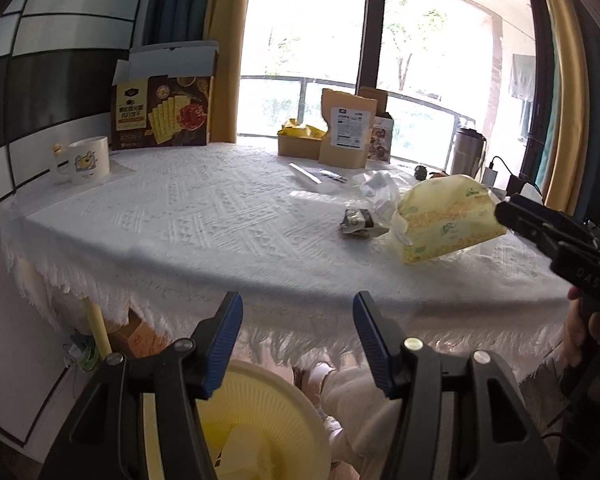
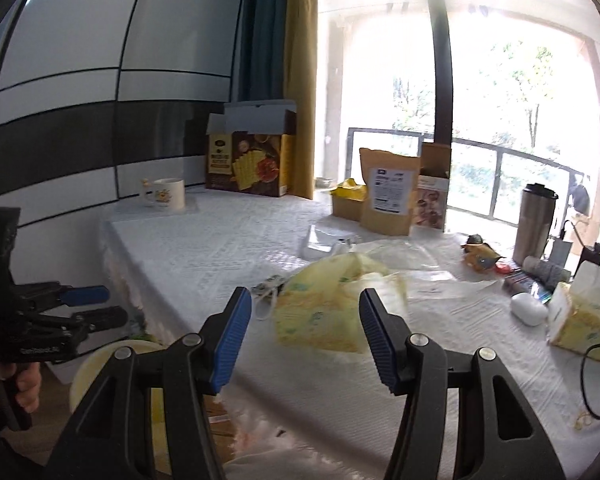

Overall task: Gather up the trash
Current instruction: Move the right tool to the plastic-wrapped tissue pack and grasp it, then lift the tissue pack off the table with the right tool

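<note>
Yellow bin (image 1: 260, 412) below table edge, pale scraps inside.

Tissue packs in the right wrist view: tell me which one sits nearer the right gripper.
The yellow tissue pack just beyond the right gripper, mid-table; the other tissue pack sits off at the right edge.
</note>
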Available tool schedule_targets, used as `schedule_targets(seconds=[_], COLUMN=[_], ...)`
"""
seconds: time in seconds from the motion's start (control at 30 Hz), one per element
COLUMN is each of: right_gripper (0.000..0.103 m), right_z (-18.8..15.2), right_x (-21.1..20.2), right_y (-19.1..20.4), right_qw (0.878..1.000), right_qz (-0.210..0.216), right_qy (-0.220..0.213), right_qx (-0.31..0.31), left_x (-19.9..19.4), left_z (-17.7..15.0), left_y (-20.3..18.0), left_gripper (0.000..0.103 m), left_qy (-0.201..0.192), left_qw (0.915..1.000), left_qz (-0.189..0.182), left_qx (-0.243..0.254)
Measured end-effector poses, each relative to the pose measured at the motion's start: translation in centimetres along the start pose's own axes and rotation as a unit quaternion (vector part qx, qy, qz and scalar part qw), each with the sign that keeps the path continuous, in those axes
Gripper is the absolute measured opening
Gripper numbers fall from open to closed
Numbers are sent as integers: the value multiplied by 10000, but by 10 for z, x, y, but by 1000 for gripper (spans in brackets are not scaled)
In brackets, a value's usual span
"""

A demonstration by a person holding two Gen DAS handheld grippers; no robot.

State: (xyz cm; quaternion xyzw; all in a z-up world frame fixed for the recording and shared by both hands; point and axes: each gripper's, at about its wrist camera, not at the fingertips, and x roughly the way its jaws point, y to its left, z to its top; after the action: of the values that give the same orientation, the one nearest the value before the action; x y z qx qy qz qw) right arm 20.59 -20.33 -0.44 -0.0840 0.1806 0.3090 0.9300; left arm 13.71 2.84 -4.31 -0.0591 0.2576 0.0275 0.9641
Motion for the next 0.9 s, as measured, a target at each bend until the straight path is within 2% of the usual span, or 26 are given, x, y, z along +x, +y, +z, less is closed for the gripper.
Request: schedule_targets(seconds=[0.3, 0.4, 0.77, 0.8, 0.83, 0.9], right_gripper=[54, 63, 63, 58, 45, 37], right_z=[-6, -7, -12, -12, -13, -15], right_x=[22, 33, 57, 58, 59, 61], right_y=[-24, -26, -38, -40, -42, -44], right_qw=[9996, 9994, 9997, 9997, 9997, 9996], right_qz=[-264, -321, -60, -40, -48, -43], right_qy=[82, 78, 227, 234, 243, 279], right_qx=[24, -134, -60, -32, -18, 8], left_x=[10, 16, 38, 39, 41, 44], left_z=[18, 24, 34, 35, 36, 37], left_y=[-21, -24, -33, -35, -36, -40], left_gripper=[58, 58, 58, 58, 58, 58], left_qy=[-271, -295, -258, -262, -260, -249], left_qw=[9994, 9993, 9991, 9990, 9989, 9987], left_qz=[-171, -187, -209, -226, -240, -261], left_qx=[116, 131, 263, 288, 316, 358])
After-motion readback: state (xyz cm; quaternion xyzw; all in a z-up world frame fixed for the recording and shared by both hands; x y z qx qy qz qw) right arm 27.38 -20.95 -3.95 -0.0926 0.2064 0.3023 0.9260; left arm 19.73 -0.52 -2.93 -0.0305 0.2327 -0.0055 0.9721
